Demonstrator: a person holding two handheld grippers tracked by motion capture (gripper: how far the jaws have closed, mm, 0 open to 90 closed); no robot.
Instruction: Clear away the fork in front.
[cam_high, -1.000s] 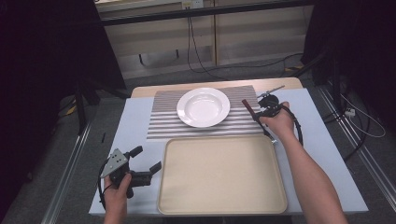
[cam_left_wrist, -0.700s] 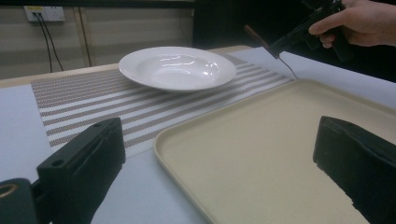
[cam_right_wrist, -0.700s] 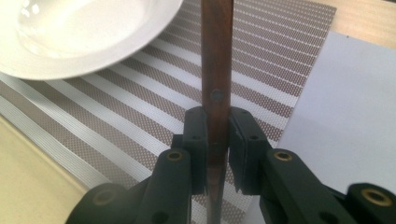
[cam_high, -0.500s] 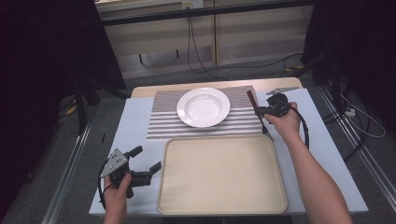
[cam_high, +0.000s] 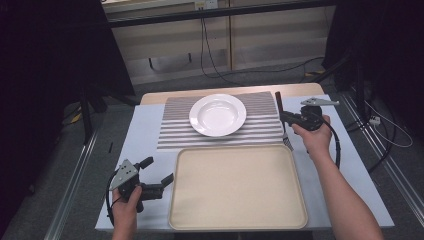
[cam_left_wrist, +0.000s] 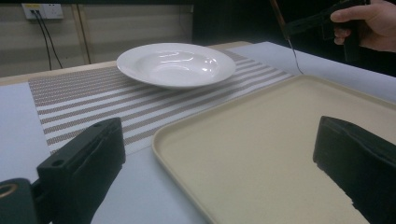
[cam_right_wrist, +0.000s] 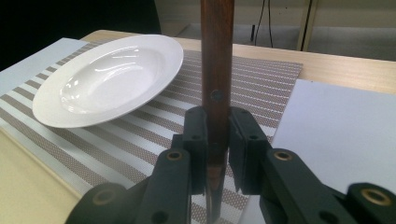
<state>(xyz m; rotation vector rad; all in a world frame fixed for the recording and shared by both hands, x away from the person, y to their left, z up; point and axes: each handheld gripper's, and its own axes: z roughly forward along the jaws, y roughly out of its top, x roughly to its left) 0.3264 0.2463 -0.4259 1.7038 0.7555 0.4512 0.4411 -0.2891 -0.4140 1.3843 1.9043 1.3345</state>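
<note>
The right gripper held a wooden-handled fork upright in its jaws, right of the white plate. At the near left, the left gripper rested on the worktop, jaws wide, beside the beige tray.

Setting reads as a lab recording bay, not a home: bench on bare grey floor, black curtains at both sides, loose cables across the floor beyond the jaws, wall power socket ahead of the left jaws.
</note>
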